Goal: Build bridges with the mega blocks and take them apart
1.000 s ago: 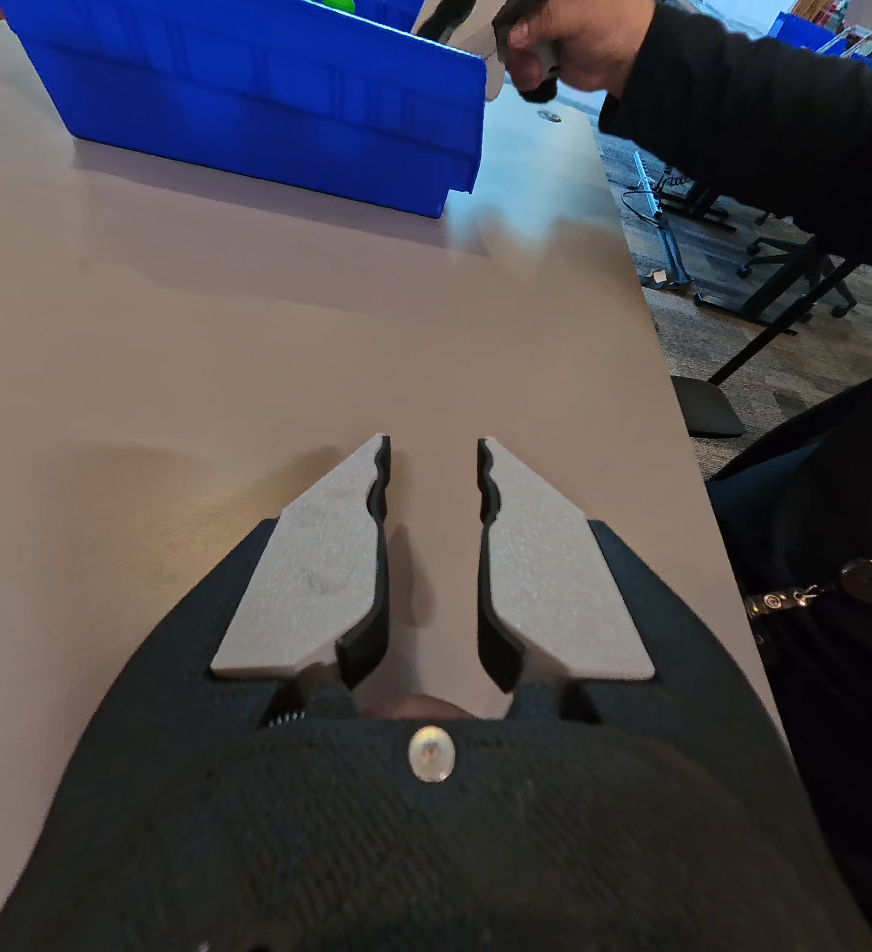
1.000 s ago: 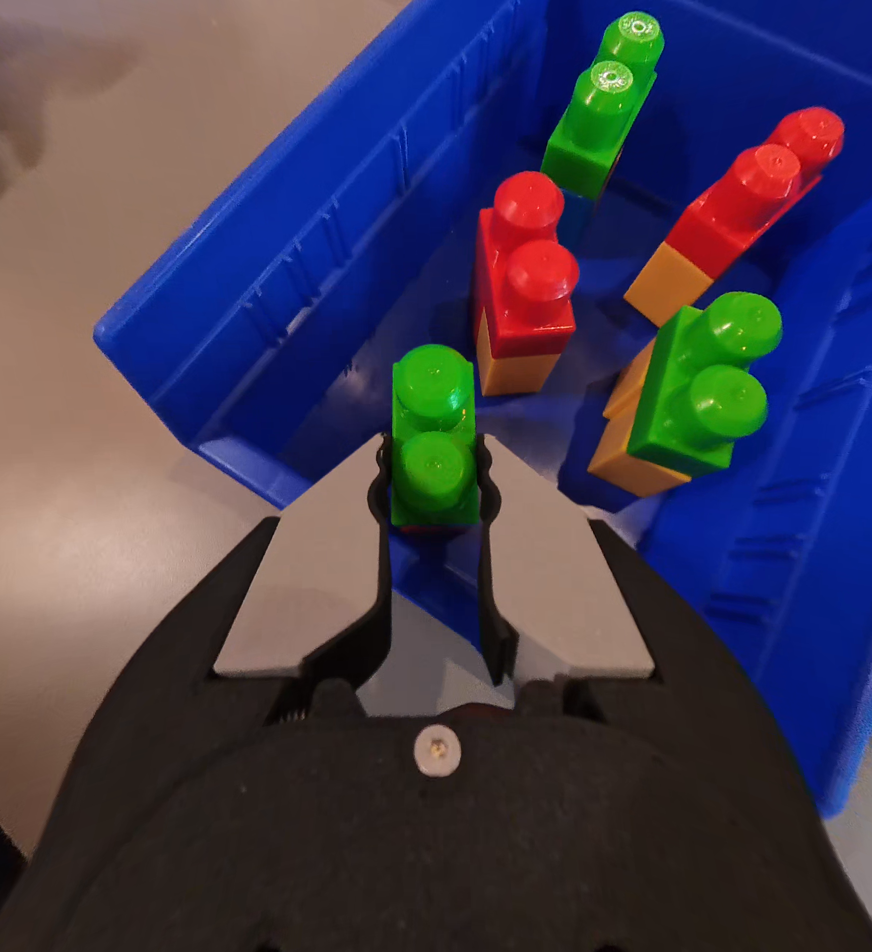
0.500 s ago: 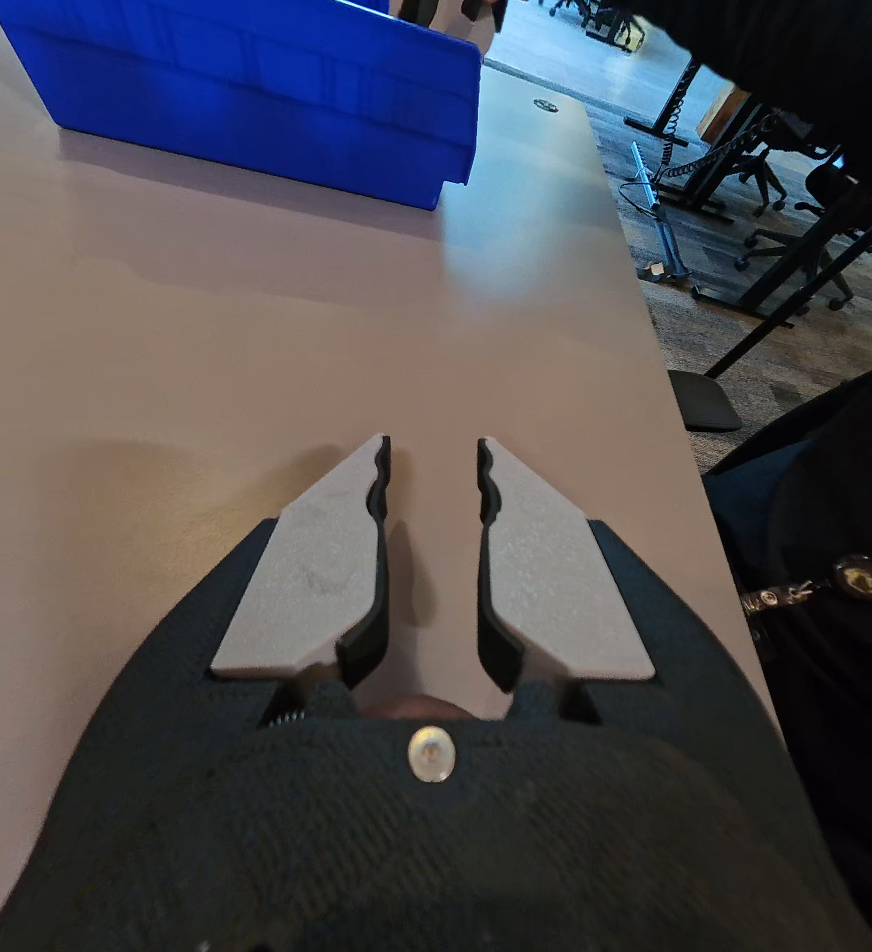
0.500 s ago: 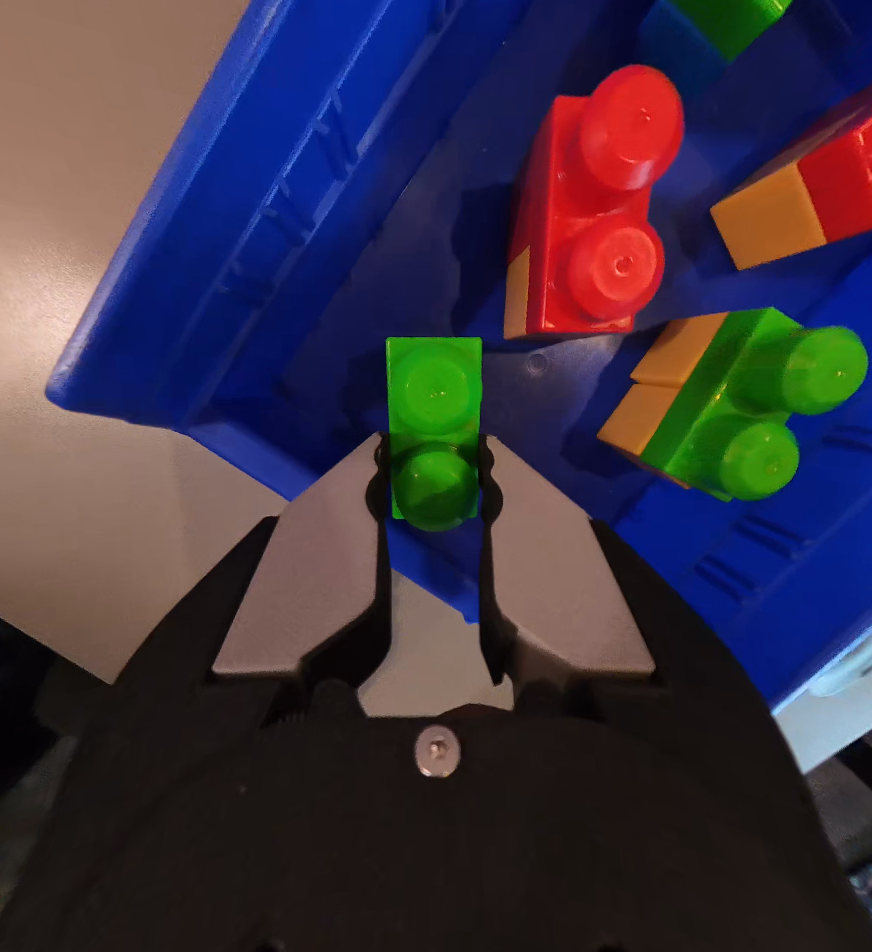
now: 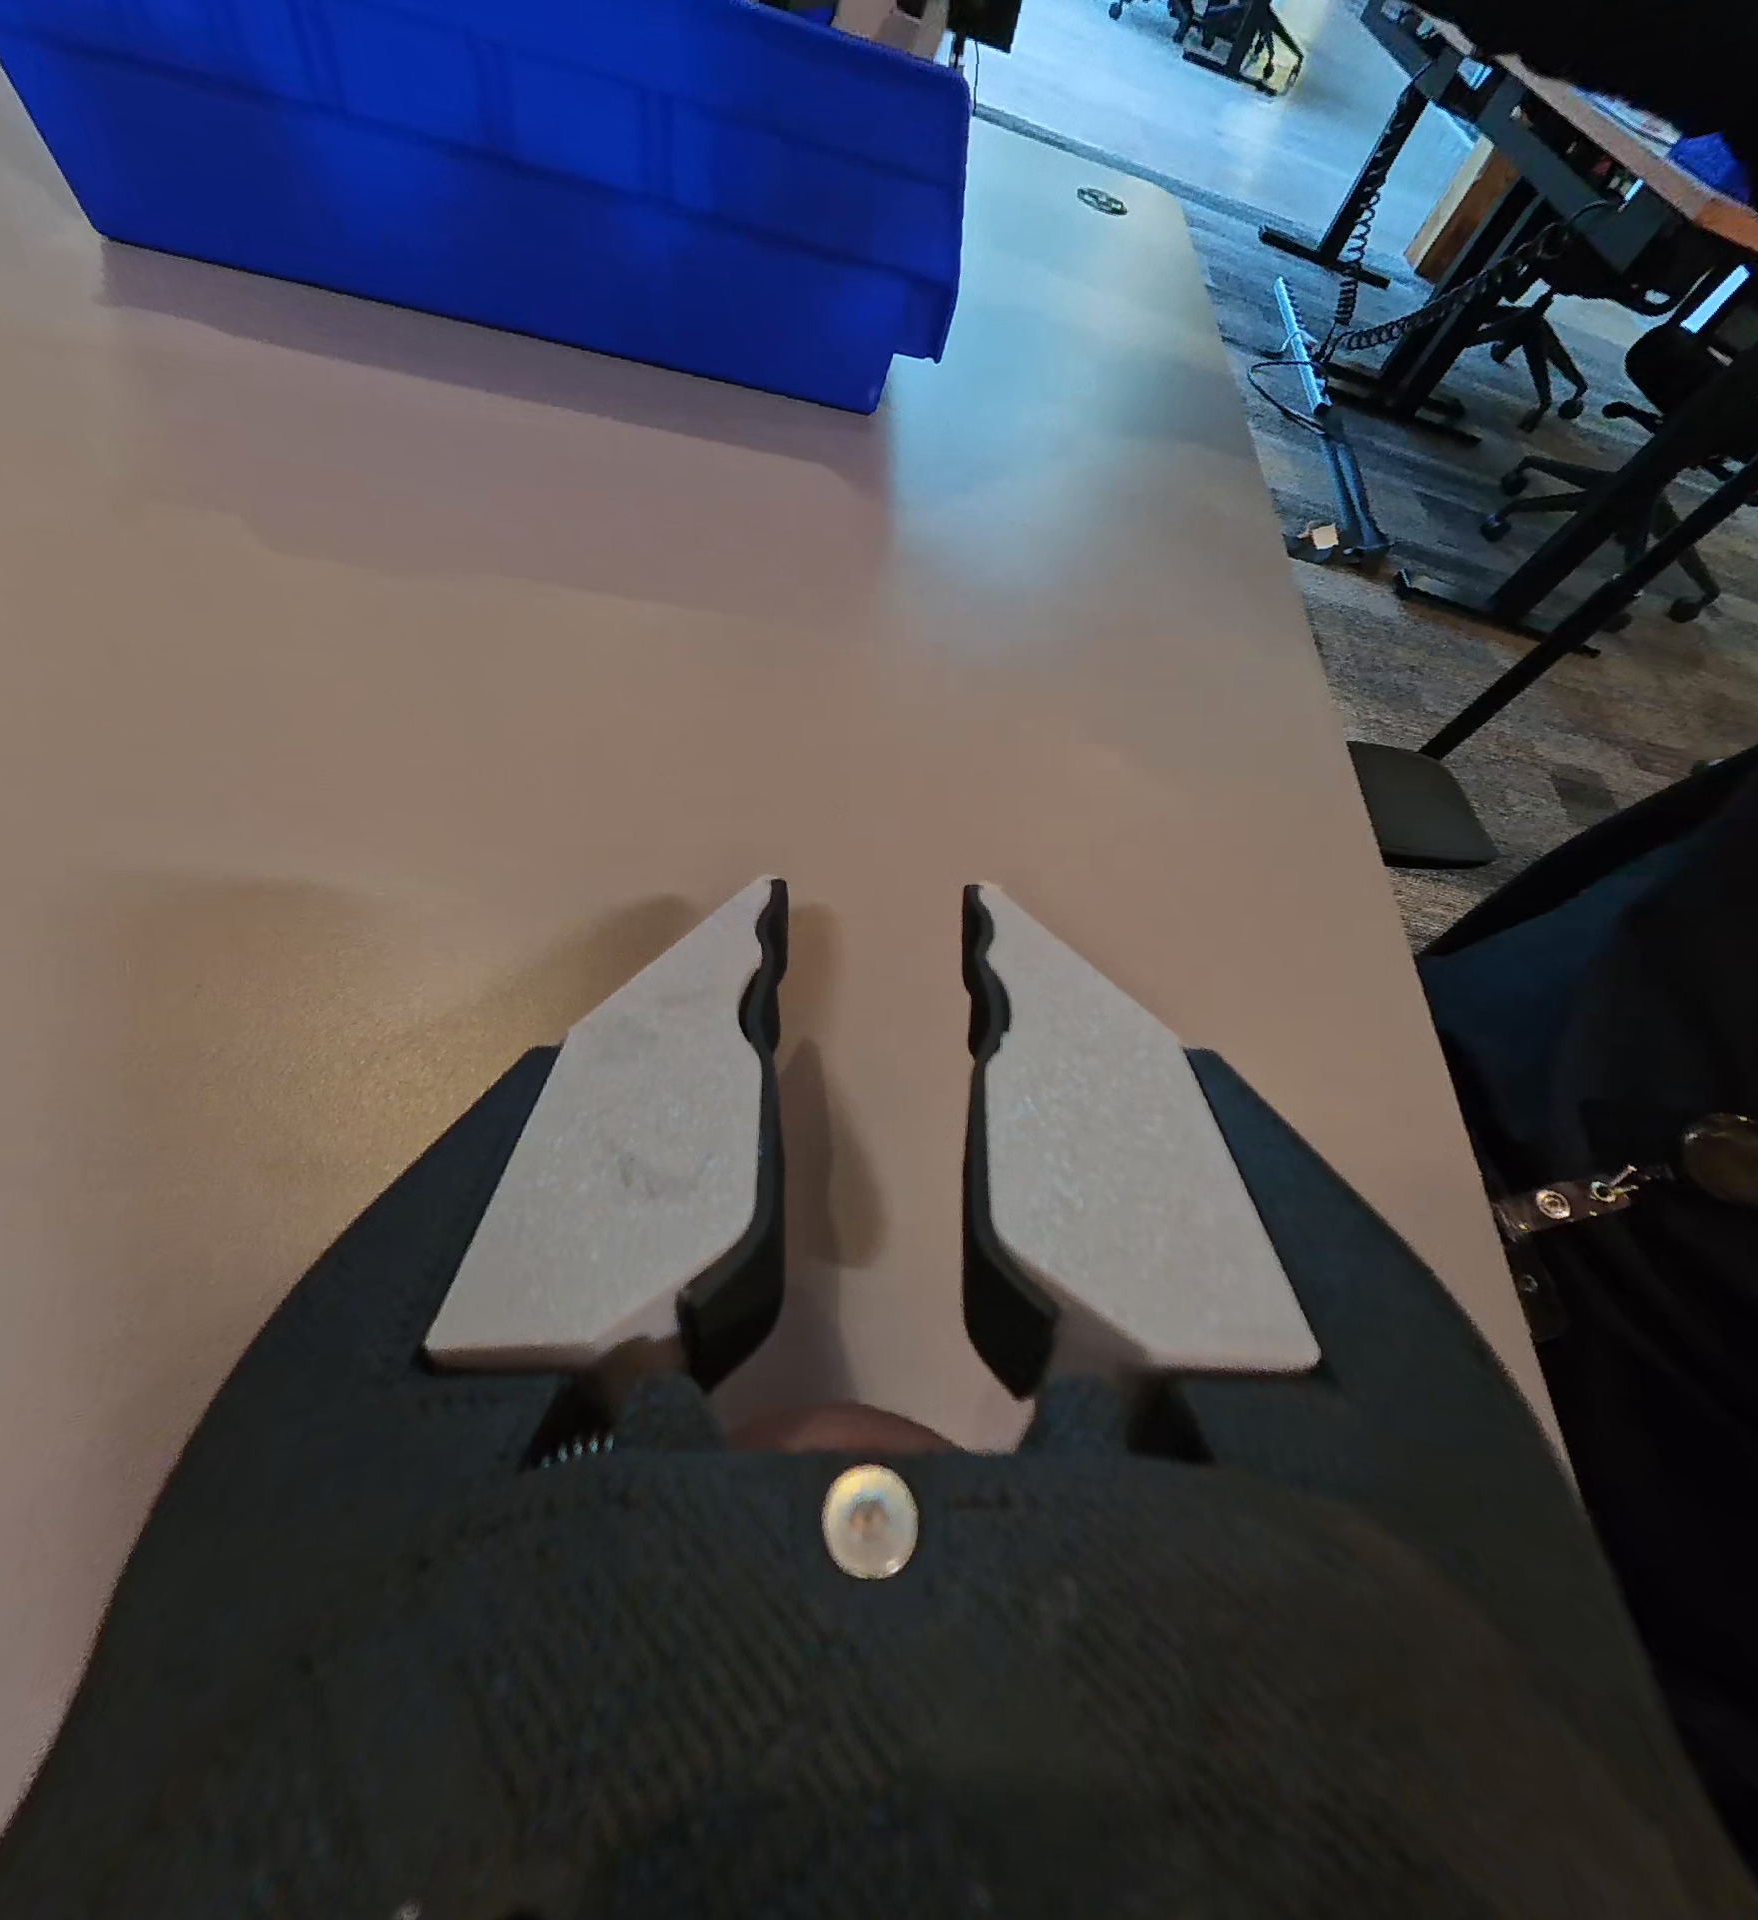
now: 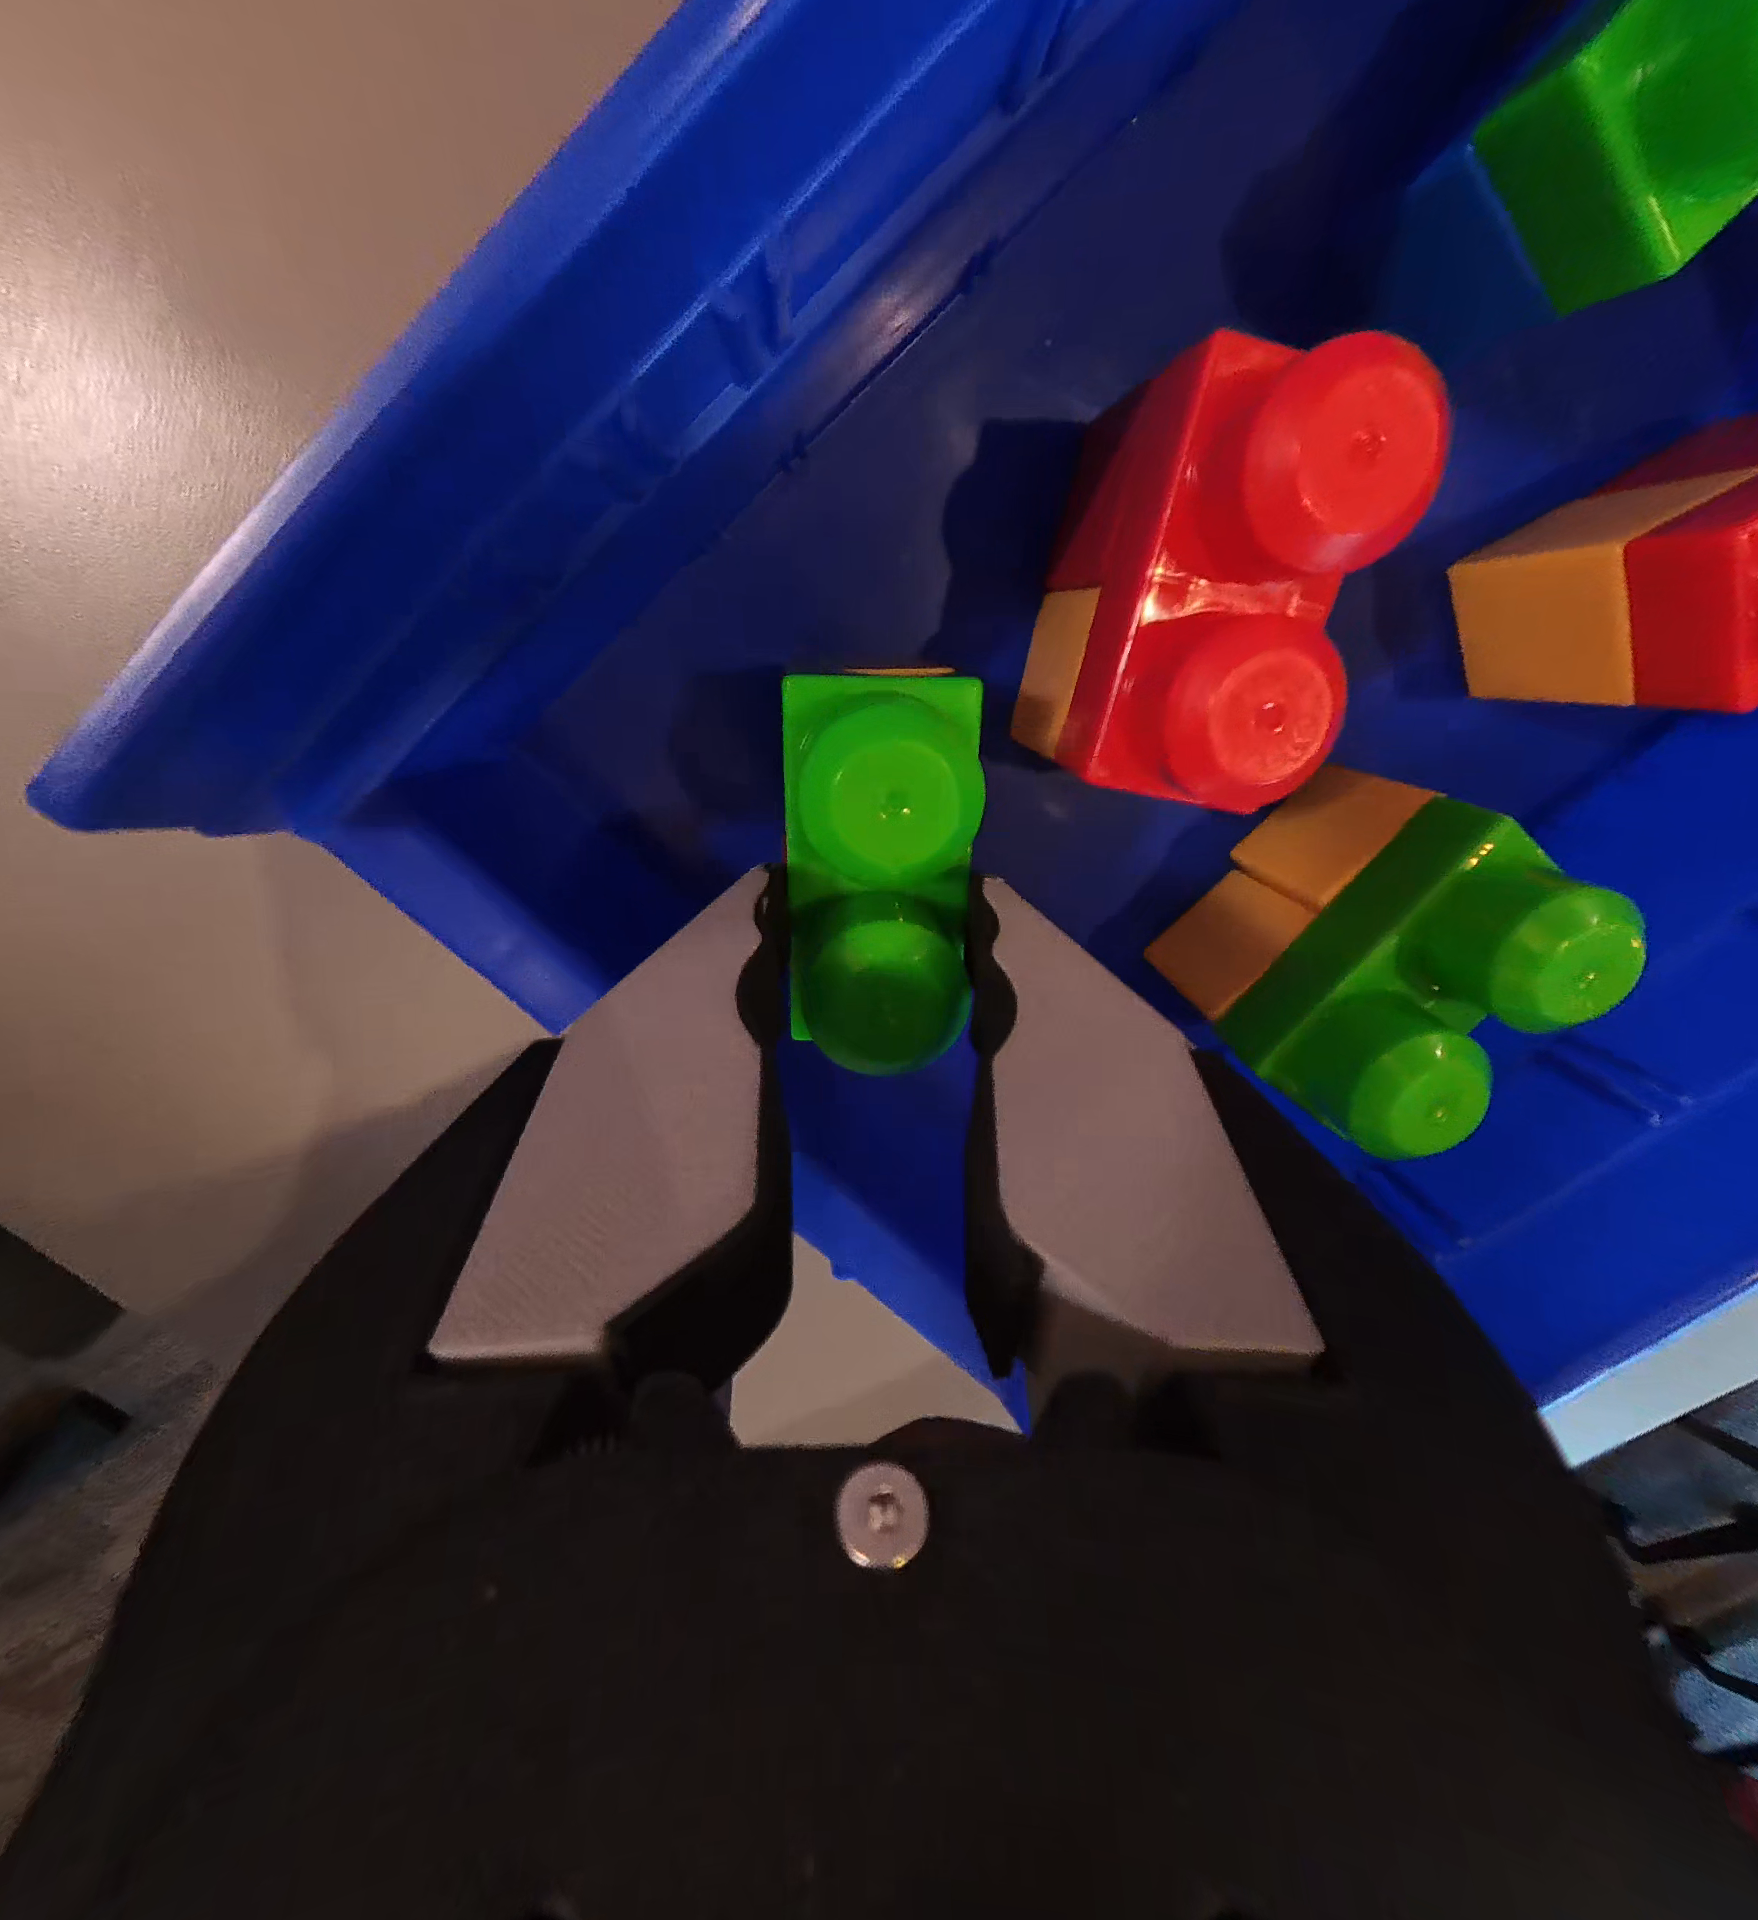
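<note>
My right gripper [image 6: 875, 904] is shut on a green two-stud block [image 6: 880, 800] and holds it inside the blue bin [image 6: 501, 499], near its front corner. A sliver of tan shows behind the block. In the bin lie a red-on-tan stack [image 6: 1207, 582], a green-on-tan stack [image 6: 1374, 977], another red-and-tan stack [image 6: 1664, 592] and a green block [image 6: 1664, 156]. My left gripper [image 5: 870, 904] is open and empty, low over the bare table, well short of the blue bin [image 5: 501, 187].
The tan table [image 5: 439, 623] ends at its right edge [image 5: 1353, 748]. Beyond it are the floor, desk legs and office chairs [image 5: 1540, 353]. A person in dark clothing [image 5: 1685, 1039] is at the right of the left wrist view. About 35 centimetres separates my left fingertips from my right. The green-on-tan stack [image 6: 1374, 977] lies around 8 centimetres away from my right fingertips.
My right gripper has tipped to look more steeply down into the bin, still holding the green block. The left view has lost sight of the person's hand and the bin has drifted slightly.
</note>
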`<state>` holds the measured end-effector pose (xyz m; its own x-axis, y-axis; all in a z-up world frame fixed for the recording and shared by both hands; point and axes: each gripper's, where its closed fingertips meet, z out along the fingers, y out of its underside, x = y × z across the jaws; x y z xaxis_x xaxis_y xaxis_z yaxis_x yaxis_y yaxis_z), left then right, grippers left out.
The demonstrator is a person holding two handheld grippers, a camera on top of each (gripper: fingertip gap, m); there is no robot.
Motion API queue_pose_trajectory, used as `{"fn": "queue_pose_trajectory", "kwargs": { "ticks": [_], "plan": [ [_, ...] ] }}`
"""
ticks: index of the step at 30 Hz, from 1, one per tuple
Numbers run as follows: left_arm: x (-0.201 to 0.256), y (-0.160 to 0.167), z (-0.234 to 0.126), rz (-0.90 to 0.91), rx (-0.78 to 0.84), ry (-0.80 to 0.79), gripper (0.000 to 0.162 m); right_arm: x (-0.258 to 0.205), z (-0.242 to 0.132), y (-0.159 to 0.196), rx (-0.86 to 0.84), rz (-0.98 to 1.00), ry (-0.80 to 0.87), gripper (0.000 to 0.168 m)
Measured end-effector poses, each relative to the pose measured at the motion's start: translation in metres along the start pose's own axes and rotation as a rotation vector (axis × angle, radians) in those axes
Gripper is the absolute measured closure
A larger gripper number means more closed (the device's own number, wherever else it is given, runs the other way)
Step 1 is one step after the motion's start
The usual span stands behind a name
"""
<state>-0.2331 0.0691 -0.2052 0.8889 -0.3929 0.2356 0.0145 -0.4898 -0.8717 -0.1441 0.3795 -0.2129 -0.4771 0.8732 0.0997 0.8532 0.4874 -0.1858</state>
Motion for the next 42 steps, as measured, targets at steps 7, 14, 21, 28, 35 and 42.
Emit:
{"fn": "queue_pose_trajectory", "kwargs": {
  "ticks": [7, 14, 21, 28, 35, 42],
  "plan": [
    [0.001, 0.0, 0.001, 0.002, -0.004, 0.004, 0.13, 0.003, 0.001, -0.005, 0.033, 0.026, 0.015, 0.136],
    [0.003, 0.0, 0.001, 0.003, -0.003, 0.01, 0.131, 0.005, 0.003, -0.009, 0.046, -0.013, 0.0, 0.136],
    [0.005, 0.0, 0.002, 0.005, -0.006, 0.014, 0.13, 0.008, 0.004, -0.014, 0.078, -0.099, -0.011, 0.136],
    [0.005, 0.001, 0.003, 0.004, -0.01, 0.018, 0.13, 0.009, 0.004, -0.016, 0.13, -0.088, -0.006, 0.135],
    [0.005, 0.0, 0.002, -0.005, 0.003, 0.024, 0.13, 0.012, 0.007, -0.037, 0.234, 0.088, 0.026, 0.131],
    [-0.006, -0.001, -0.001, -0.018, 0.012, -0.027, 0.122, 0.01, -0.059, -0.043, 0.485, 0.209, 0.026, 0.107]
  ]
}}
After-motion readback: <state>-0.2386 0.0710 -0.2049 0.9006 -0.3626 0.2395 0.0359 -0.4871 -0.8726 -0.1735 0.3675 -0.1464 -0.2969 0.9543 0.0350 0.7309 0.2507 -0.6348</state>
